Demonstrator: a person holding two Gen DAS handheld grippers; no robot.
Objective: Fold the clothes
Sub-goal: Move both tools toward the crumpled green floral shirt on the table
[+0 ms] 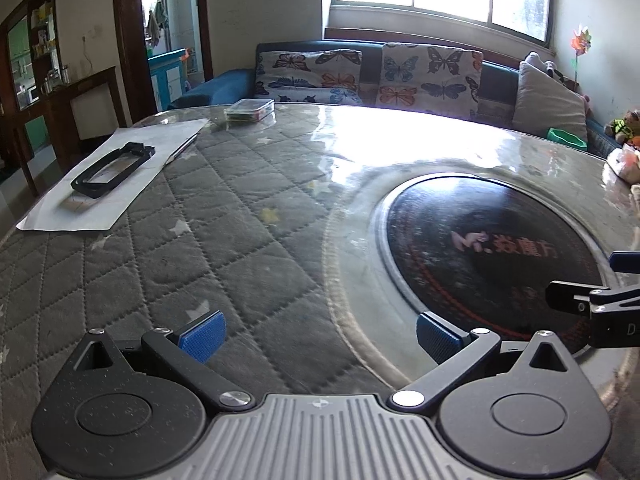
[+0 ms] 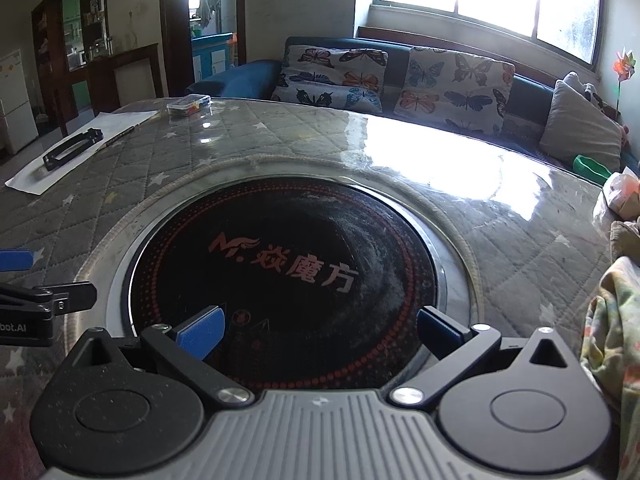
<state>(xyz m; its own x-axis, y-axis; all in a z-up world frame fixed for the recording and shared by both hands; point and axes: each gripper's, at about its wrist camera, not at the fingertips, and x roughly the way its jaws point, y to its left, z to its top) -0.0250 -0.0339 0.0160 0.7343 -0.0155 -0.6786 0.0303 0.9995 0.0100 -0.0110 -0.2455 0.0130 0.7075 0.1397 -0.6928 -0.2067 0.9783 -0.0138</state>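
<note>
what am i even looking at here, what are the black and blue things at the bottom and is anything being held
These are two handheld grippers, one in each of a person's hands, each with a fisheye camera looking forward along its two blue-padded fingers. One picture comes from the left gripper, the other from the right gripper; each also catches the other at its edge. Both have their jaws wide open and hold nothing. Below them is a table with a quilted grey cover under a shiny clear sheet, and a round black cooktop set into it. Farther off lie a white paper with a black frame on it and a small clear box. A patterned garment waits at the right edge, not yet picked up.
</note>
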